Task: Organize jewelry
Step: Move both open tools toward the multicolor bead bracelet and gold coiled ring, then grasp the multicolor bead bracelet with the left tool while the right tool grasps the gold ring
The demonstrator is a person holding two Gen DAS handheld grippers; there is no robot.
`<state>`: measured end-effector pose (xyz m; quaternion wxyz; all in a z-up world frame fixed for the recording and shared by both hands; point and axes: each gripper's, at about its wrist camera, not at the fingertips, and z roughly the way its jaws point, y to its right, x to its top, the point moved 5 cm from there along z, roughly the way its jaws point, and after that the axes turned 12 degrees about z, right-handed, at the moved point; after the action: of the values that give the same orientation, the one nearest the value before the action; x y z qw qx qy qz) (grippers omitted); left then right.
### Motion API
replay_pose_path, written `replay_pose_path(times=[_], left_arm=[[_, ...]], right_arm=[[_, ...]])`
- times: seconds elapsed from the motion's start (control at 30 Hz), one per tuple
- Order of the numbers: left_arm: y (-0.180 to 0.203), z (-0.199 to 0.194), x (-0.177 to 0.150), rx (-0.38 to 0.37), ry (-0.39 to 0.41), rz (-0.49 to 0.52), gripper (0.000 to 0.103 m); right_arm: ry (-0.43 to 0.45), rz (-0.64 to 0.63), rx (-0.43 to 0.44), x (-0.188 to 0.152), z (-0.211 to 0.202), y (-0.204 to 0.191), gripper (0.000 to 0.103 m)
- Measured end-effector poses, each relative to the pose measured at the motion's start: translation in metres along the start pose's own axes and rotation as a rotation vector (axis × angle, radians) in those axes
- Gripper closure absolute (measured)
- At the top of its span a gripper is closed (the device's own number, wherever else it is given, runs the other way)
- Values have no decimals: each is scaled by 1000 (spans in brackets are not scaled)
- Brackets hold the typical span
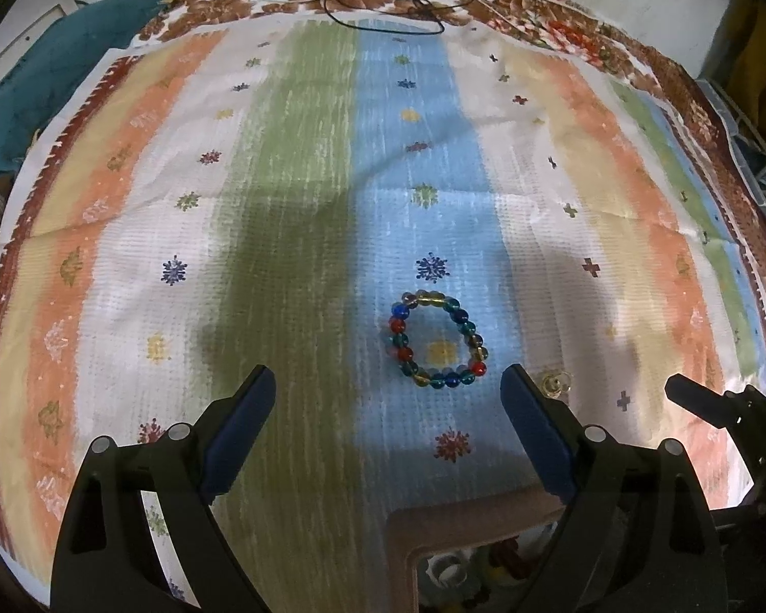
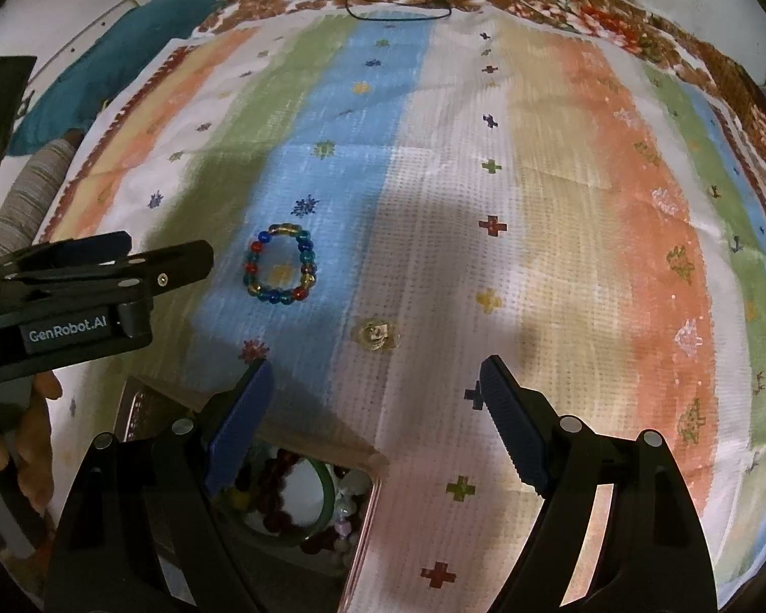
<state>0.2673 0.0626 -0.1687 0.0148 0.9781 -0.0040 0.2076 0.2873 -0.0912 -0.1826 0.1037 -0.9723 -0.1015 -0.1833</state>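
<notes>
A striped cloth (image 1: 301, 163) is spread out. A beaded bracelet (image 1: 436, 345) and, right of it, a ring (image 2: 377, 334) are laid there, beyond the box (image 2: 367, 521). Both the left gripper (image 1: 388, 388) and right gripper (image 2: 375, 383) are held apart, empty.

- The left gripper (image 1: 388, 388) hangs above the surface with its two blue-padded fingers (image 1: 253, 403) spread wide and nothing between them.
- The right gripper (image 2: 375, 383) is held the same way, blue-padded fingers (image 2: 500, 398) well apart and bare.
- Seen from the right wrist, the left gripper (image 2: 178, 263) comes in from the left side, roughly level.
- The person's left hand (image 2: 20, 439) grips the handle below it, fingertips curled round.
- From the left wrist, the right gripper's black tip (image 1: 689, 396) shows at the far right edge.
</notes>
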Motion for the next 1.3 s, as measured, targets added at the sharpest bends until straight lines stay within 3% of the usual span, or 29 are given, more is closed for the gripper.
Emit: replay_pose_path(times=[0.6, 0.67, 0.9, 1.23, 1.3], left_arm=[[9, 34, 12, -19, -75, 92, 31], [11, 39, 13, -27, -88, 103, 35], [11, 54, 14, -45, -130, 128, 48], [9, 66, 12, -47, -162, 149, 67], [10, 68, 12, -44, -164, 156, 69]], right_arm=[[-51, -21, -32, 8, 29, -3, 20], [-58, -26, -34, 8, 33, -4, 30], [-81, -31, -43, 9, 45, -4, 32], [-120, -27, -42, 10, 63, -1, 53], [-124, -28, -40, 10, 65, -1, 62]])
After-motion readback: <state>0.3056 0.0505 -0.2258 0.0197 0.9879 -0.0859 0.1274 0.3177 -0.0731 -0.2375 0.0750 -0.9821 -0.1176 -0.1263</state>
